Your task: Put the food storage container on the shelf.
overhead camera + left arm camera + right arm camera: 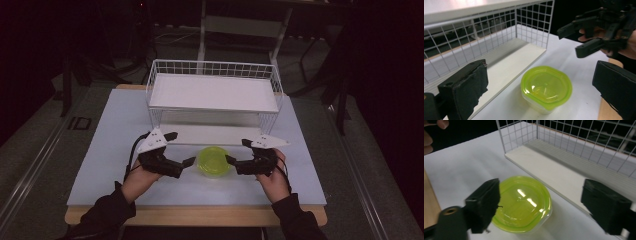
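Lidded green container (213,161) is set on the surface (110,150), before wire shelf rack (212,92). It is flanked by left gripper (179,149) and right gripper (237,151), jaws spread wide, nothing held.

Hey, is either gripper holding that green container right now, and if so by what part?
Nothing is held. The left gripper and right gripper are both open on either side of the green-lidded container, not touching it.

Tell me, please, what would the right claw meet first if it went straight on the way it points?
Probably the round lime-green lidded plastic container, which lies between the open right claw jaws, low in that line; depth is unclear.
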Tool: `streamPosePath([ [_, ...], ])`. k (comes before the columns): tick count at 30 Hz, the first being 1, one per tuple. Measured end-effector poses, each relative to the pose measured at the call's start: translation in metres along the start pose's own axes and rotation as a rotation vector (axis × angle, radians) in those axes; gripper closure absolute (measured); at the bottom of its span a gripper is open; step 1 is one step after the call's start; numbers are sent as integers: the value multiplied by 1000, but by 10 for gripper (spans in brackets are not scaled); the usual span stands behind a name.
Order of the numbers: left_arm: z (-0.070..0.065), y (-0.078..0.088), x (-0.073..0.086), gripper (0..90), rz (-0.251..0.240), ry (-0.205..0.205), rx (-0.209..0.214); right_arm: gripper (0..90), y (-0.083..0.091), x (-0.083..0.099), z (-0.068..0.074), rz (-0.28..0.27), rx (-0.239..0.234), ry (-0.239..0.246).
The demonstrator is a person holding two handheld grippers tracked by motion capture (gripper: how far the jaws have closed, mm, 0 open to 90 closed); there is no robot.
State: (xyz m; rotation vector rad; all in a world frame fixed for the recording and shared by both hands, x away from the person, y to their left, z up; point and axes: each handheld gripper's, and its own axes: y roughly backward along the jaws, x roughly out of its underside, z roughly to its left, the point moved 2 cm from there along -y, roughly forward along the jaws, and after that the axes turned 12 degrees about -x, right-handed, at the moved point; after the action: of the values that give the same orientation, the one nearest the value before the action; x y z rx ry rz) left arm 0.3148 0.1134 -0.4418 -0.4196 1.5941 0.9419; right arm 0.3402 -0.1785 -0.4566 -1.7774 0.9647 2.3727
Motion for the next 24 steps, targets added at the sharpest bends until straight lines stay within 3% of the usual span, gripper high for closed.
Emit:
streamPosePath([
  [4, 3, -14, 2, 9, 49, 15, -14, 113, -9, 1, -3, 20, 20, -13],
  [8, 6, -25, 7, 50, 87, 56, -12, 187, -16, 2, -7, 43, 39, -20],
  [14, 8, -42, 20, 127, 145, 115, -23, 273, -27, 8, -12, 80, 24, -46],
  [15, 7, -46, 23, 131, 160, 124, -9, 288, -27, 9, -12, 84, 18, -51],
  [24, 0, -66, 47, 158, 297, 161, -2, 307, -34, 22, -15, 131, 16, -61],
])
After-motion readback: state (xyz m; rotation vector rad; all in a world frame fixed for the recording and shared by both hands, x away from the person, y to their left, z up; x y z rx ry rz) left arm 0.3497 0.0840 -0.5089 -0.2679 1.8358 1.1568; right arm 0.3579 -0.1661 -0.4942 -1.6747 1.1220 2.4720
